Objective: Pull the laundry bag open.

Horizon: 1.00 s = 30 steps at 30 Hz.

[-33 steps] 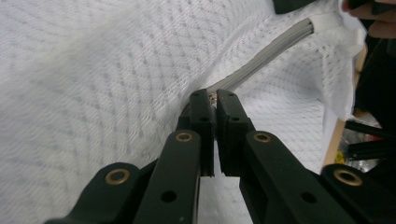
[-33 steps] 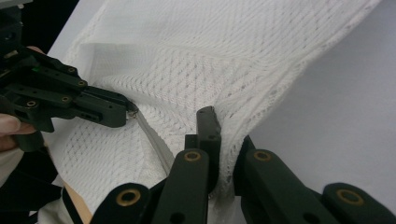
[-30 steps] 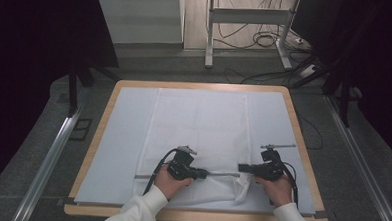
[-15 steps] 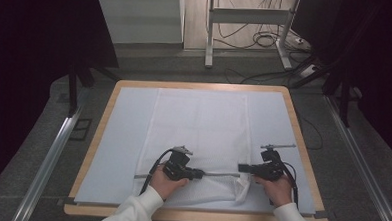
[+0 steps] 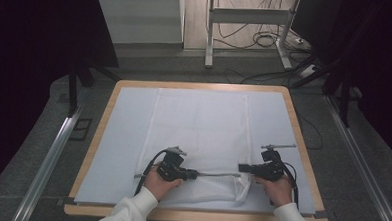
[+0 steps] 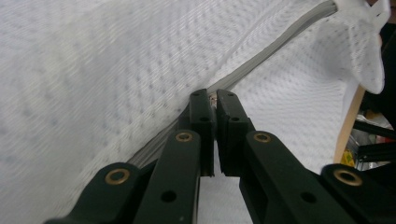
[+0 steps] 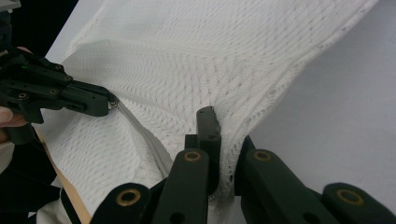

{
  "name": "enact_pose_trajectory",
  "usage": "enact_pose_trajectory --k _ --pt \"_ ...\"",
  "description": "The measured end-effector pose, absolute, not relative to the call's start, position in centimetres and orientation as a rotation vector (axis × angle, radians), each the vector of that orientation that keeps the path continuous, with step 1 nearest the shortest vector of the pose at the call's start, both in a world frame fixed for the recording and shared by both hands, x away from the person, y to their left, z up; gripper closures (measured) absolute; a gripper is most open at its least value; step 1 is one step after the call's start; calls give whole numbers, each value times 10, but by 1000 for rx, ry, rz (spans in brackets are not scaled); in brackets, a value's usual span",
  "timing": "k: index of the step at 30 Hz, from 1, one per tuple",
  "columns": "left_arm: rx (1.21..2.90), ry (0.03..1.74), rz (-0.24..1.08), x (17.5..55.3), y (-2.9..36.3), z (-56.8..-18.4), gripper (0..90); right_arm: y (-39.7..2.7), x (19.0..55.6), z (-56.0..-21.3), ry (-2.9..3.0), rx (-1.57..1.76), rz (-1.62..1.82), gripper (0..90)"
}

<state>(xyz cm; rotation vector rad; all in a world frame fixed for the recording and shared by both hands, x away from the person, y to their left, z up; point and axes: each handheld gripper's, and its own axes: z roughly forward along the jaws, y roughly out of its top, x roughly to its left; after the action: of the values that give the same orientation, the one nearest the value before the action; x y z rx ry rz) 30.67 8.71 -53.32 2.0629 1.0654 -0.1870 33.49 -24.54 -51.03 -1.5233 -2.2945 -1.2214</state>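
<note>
A white mesh bag [image 5: 198, 125] lies flat on the pale sheet of the table, with a grey zipper [image 5: 216, 174] running along its near edge. My left gripper [image 5: 195, 174] is shut on the small metal zipper pull; in the left gripper view its jaws [image 6: 215, 100] pinch together at the grey zipper [image 6: 261, 58]. My right gripper [image 5: 241, 168] is shut on the bag's near right corner, and in the right gripper view the mesh [image 7: 187, 60] bunches between its jaws [image 7: 226, 135]. The left gripper [image 7: 109, 103] faces it along the zipper [image 7: 140, 128].
The wooden-rimmed table board [image 5: 204, 217] carries a pale sheet [image 5: 125, 132] under the bag. Metal rails [image 5: 52, 154] run along both sides on the floor. A desk frame with cables [image 5: 267, 38] stands beyond the far edge.
My left gripper has slid a little to the left along the bag's near edge, leaving a longer stretch of grey zipper between the two grippers. The right gripper has stayed put.
</note>
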Motion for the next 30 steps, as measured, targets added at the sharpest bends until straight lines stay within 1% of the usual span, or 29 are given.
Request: enact_pose_trajectory --k 10,11,16,30 --pt "2057 1081 -184 304 96 -534 870 -245 334 -510 -2303 -1515 -1220 884" --pt "2062 1090 -162 304 99 -534 870 -245 334 -510 -2307 -1519 -1223 884" --pt "2044 1114 -175 303 113 -536 870 -249 334 -509 -2300 -1536 -1228 884" --pt "2030 1136 -171 300 127 -535 870 -251 333 -510 -2294 -1536 -1225 884"
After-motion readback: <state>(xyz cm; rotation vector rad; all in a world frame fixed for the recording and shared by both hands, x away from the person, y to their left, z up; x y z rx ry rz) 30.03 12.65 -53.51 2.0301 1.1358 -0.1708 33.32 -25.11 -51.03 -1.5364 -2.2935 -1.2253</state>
